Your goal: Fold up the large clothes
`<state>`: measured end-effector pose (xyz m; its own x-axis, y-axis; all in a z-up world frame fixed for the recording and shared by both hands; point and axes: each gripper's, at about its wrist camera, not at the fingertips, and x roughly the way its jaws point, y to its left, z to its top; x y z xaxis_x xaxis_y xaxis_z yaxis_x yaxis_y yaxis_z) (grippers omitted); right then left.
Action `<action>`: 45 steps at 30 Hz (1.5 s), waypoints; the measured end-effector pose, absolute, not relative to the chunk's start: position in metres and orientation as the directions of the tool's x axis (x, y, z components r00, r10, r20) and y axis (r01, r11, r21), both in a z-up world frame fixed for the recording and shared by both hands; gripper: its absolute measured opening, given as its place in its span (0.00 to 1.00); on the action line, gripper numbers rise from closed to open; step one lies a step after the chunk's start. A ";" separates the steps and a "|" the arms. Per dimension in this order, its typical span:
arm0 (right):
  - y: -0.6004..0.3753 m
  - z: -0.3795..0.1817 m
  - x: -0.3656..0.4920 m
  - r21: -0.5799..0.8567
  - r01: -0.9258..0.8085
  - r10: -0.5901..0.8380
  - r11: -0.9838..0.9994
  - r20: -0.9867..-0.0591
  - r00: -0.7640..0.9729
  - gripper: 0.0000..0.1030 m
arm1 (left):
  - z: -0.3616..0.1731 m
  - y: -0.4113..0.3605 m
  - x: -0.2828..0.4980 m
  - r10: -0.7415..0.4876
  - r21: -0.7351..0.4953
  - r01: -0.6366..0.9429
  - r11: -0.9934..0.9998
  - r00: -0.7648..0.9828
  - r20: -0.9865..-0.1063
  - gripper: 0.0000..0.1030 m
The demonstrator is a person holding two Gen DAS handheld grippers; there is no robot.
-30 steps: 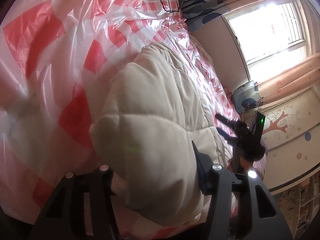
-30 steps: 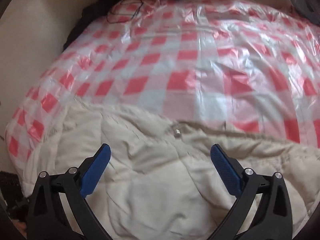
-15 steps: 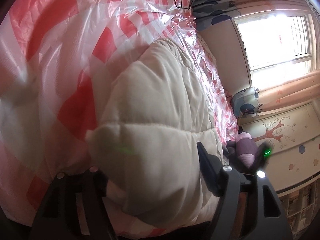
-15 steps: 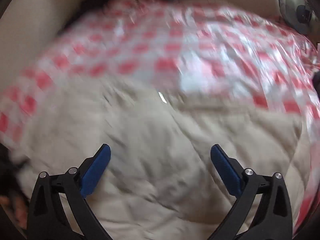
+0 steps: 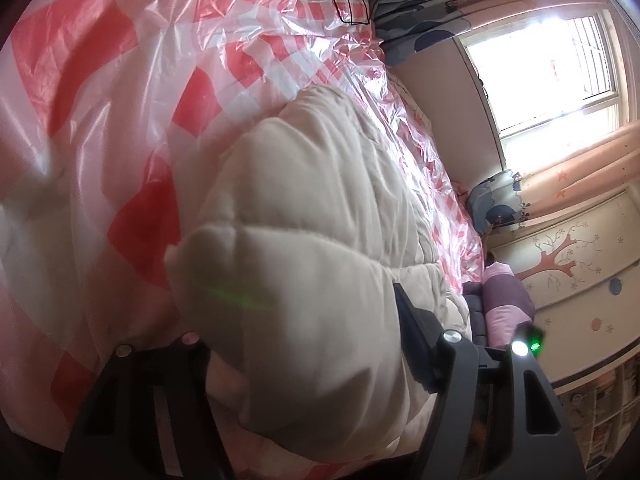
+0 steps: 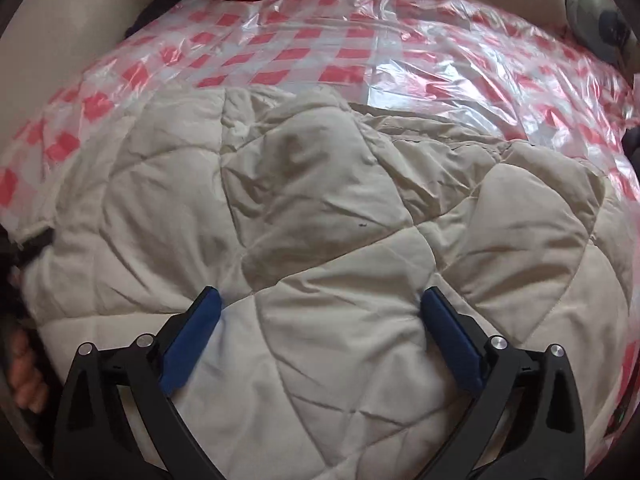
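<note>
The big puffy beige coat (image 6: 328, 240) lies spread on the bed, on top of the shiny red-and-white checked plastic sheet (image 6: 360, 40).

The left tongs (image 5: 296, 344) sit at one end of the coat, with a fat fold of it bulging between them. Their jaws have just been opening, then closing a little, and the fold is there between them the whole time. One finger is hidden behind the fold, so I cannot tell if the tongs squeeze it or only sit around it. This view looks almost the same as a second ago, only a bit closer to the coat.

The right tongs (image 6: 320, 320) are spread wide with nothing gripped, above the middle of the coat. A second ago they looked at the coat's far edge and lots of the sheet. Now the coat fills most of their view.

A person's fingers (image 6: 24, 372) show at the left edge of the right view.
</note>
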<state>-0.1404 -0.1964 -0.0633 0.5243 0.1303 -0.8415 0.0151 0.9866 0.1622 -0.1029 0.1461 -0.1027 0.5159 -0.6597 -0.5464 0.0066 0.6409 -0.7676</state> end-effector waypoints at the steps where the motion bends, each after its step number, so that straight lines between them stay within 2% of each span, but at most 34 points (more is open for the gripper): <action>1: -0.199 -0.054 -0.148 0.172 0.020 0.132 0.985 -0.819 0.558 0.94 | -0.103 0.147 -0.103 -0.661 -0.769 0.008 0.640 0.517 -0.545 0.63; 4: -0.197 -0.031 -0.174 0.101 0.045 0.050 0.994 -0.773 0.633 0.94 | -0.102 0.149 -0.102 -0.662 -0.768 0.010 0.640 0.515 -0.545 0.63; 5: -0.197 -0.034 -0.181 0.079 0.061 0.023 0.995 -0.776 0.631 0.94 | -0.102 0.148 -0.102 -0.659 -0.765 0.012 0.644 0.516 -0.547 0.63; 7: -0.196 -0.070 -0.176 0.039 0.052 0.006 0.998 -0.851 0.526 0.94 | -0.099 0.146 -0.101 -0.651 -0.754 0.023 0.657 0.521 -0.552 0.63; 11: -0.197 -0.063 -0.180 0.067 0.046 0.030 0.997 -0.831 0.556 0.94 | -0.093 0.139 -0.105 -0.610 -0.712 0.032 0.702 0.543 -0.577 0.63; 13: -0.193 -0.044 -0.194 0.086 0.023 0.053 0.996 -0.774 0.632 0.94 | -0.090 0.138 -0.106 -0.595 -0.692 0.041 0.721 0.550 -0.587 0.63; 16: -0.184 -0.038 -0.209 0.021 0.026 -0.003 0.999 -0.725 0.688 0.94 | -0.085 0.136 -0.109 -0.567 -0.653 0.061 0.755 0.562 -0.602 0.63; 19: -0.191 -0.065 -0.200 0.080 0.043 0.037 0.996 -0.793 0.608 0.94 | -0.084 0.134 -0.109 -0.552 -0.636 0.065 0.769 0.569 -0.610 0.63; 22: -0.191 -0.059 -0.204 0.100 0.061 0.039 0.993 -0.775 0.631 0.94 | -0.083 0.133 -0.111 -0.536 -0.617 0.069 0.784 0.578 -0.615 0.63; 24: -0.191 -0.047 -0.214 0.146 0.073 0.056 0.987 -0.721 0.691 0.94 | -0.087 0.136 -0.109 -0.553 -0.639 0.060 0.767 0.567 -0.611 0.63; 27: -0.185 -0.062 -0.202 0.102 0.091 0.022 0.991 -0.772 0.635 0.94 | -0.091 0.140 -0.109 -0.573 -0.664 0.050 0.746 0.557 -0.602 0.63; 31: -0.172 -0.048 -0.208 0.083 0.077 0.007 0.994 -0.719 0.695 0.94 | -0.091 0.137 -0.111 -0.560 -0.651 0.051 0.757 0.563 -0.608 0.64; 34: -0.159 -0.069 -0.193 0.040 0.049 0.000 0.998 -0.778 0.628 0.94 | -0.089 0.133 -0.111 -0.547 -0.632 0.060 0.773 0.567 -0.616 0.63; 35: -0.157 -0.073 -0.192 0.027 0.044 -0.007 0.999 -0.770 0.638 0.94 | -0.088 0.132 -0.111 -0.538 -0.621 0.060 0.781 0.569 -0.622 0.63; 40: -0.164 -0.061 -0.204 0.079 0.051 0.021 0.996 -0.712 0.702 0.94 | -0.079 0.125 -0.115 -0.496 -0.567 0.078 0.820 0.591 -0.636 0.57; 45: -0.162 -0.079 -0.205 0.066 0.017 0.036 0.998 -0.723 0.690 0.94 | -0.057 0.112 -0.125 -0.449 -0.495 0.118 0.861 0.635 -0.629 0.49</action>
<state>-0.2047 -0.1623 -0.0791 0.6903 0.0362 -0.7226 0.0167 0.9977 0.0660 -0.1253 0.1115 -0.0566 0.6349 -0.4486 -0.6290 0.1184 0.8610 -0.4946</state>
